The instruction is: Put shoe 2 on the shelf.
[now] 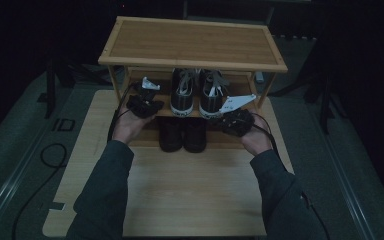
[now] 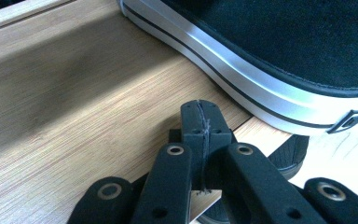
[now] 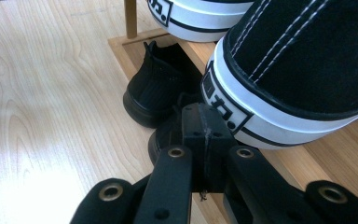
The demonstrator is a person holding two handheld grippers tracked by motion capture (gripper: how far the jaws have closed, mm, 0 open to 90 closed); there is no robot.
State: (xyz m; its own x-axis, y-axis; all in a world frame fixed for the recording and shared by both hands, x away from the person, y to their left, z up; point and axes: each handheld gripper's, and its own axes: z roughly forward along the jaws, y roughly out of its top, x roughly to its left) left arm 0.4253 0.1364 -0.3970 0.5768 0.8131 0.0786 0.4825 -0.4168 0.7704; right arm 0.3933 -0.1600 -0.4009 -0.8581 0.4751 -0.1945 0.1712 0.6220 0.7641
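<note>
Both tongs hover at the front edge of the middle shelf of the light bamboo shoe rack [image 1: 192, 47], one either side of the pair of black canvas sneakers with white rubber soles [image 1: 196, 95]. Left tongs [image 1: 143, 104] sit just beside the left sneaker [image 2: 270, 60], jaws pressed together, holding nothing. Right tongs [image 1: 236, 121] sit by the heel of the right sneaker [image 3: 303, 65], jaws also pressed together and empty.

Step in hand looks like the approach to the sneaker pair, grasp not yet made. The next move probably calls for spreading the jaws and closing on each shoe's heel or side wall, then lifting both level to clear the shelf lip.

Sneakers: matte woven canvas uppers, white contrast stitching, glossy banded rubber foxing with a black stripe, square heel logo patch, pale laces. Below, on the bottom shelf, a pair of all-black knit-textured shoes [image 3: 156, 91], soft rounded heels. The rack is slatted, smooth, with visible straight grain. The pale wooden desk [image 1: 190, 195] has a wavier grain and a satin finish.
</note>
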